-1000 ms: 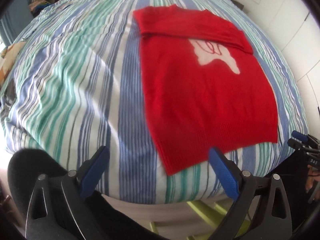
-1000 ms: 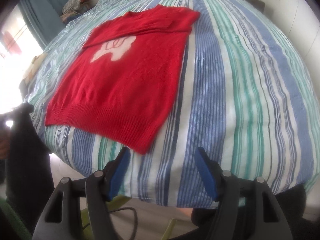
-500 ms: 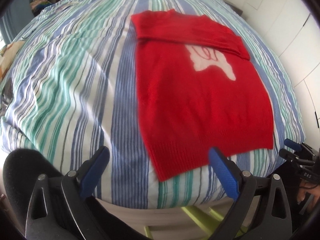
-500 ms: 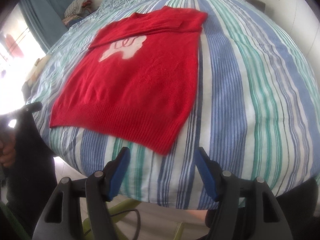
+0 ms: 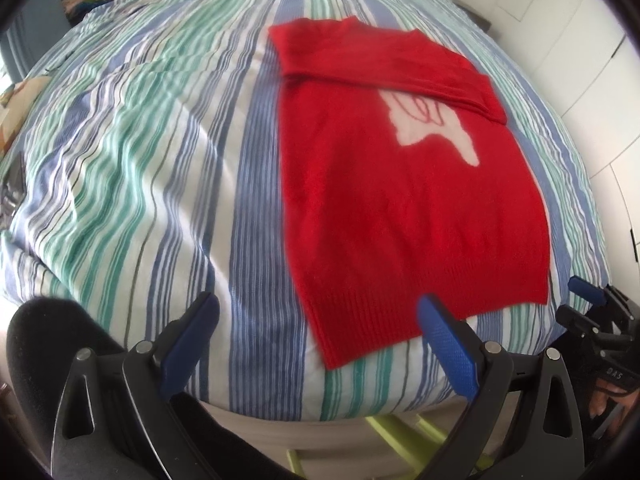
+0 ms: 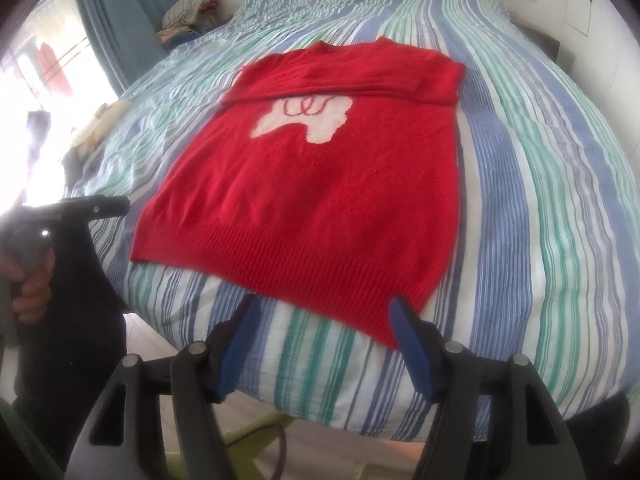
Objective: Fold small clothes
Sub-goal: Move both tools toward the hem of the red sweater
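A red knit sweater (image 5: 400, 200) (image 6: 320, 196) with a white motif lies flat on the striped bed, both sleeves folded across its chest. My left gripper (image 5: 316, 316) hangs open just in front of the hem's near left corner, nothing between its blue pads. My right gripper (image 6: 324, 320) is open too, above the hem near its right corner, its pads clear of the cloth. The right gripper's blue tip (image 5: 586, 286) shows at the right edge of the left wrist view. In the right wrist view a hand (image 6: 28, 284) holding the left tool appears at the left.
The striped duvet (image 5: 140, 160) covers the whole bed; its near edge (image 6: 304, 400) drops off just below the hem. A pile of clothes (image 6: 188, 12) lies at the far left by a blue curtain (image 6: 108, 12). White cupboard doors (image 5: 592, 60) stand to the right.
The right gripper has swung left along the bed's edge, so the sweater's hem now sits between its fingers in view. The left gripper has hardly moved. Both stayed open.
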